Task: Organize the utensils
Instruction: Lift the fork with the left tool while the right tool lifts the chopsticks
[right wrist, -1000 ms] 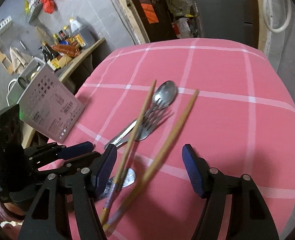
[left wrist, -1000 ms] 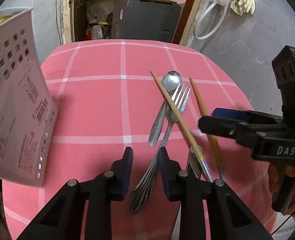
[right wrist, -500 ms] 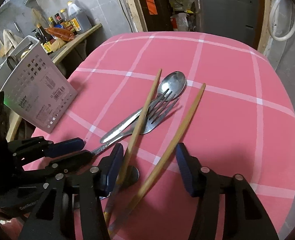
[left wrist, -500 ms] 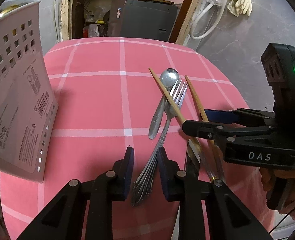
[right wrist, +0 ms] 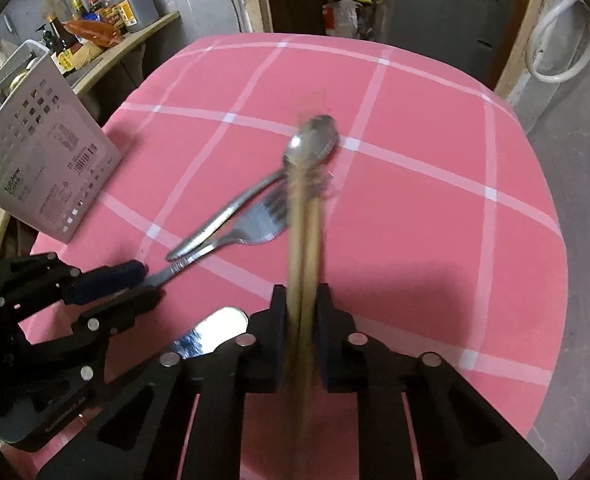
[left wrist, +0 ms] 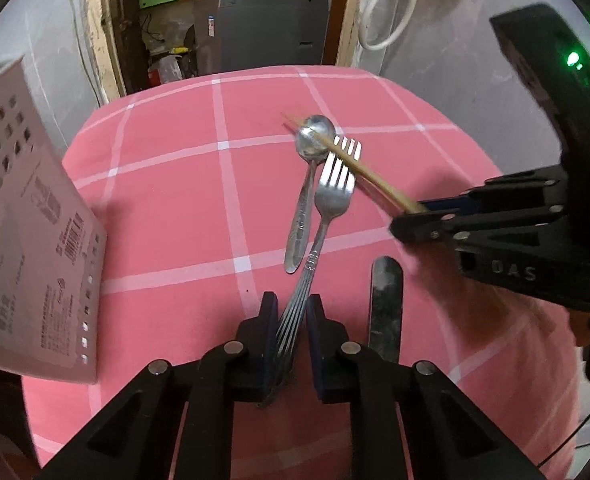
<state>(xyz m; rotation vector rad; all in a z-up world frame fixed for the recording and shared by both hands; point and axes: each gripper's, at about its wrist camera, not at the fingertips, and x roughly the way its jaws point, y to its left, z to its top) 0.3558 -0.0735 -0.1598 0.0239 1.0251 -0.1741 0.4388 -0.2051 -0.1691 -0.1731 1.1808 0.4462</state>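
My left gripper [left wrist: 291,308] is shut on the handle of a steel fork [left wrist: 331,196], whose tines point away over the pink checked tablecloth [left wrist: 167,216]. My right gripper [right wrist: 301,300] is shut on two wooden chopsticks [right wrist: 305,240], held together and blurred, pointing forward over the fork [right wrist: 251,232] and a steel spoon [right wrist: 311,144]. The spoon [left wrist: 313,144] lies on the cloth beside the fork. A table knife [left wrist: 385,304] lies flat to the right of my left gripper; it also shows in the right wrist view [right wrist: 211,332].
A white perforated utensil holder [left wrist: 27,240] stands on the table's left edge; it also shows in the right wrist view [right wrist: 43,160]. A shelf with bottles [right wrist: 95,12] is beyond the table. A dark doorway with a grey cabinet [left wrist: 263,28] lies behind.
My left gripper closed on the fork handle. My right gripper closed on both chopsticks, drew them together and lifted them off the cloth.
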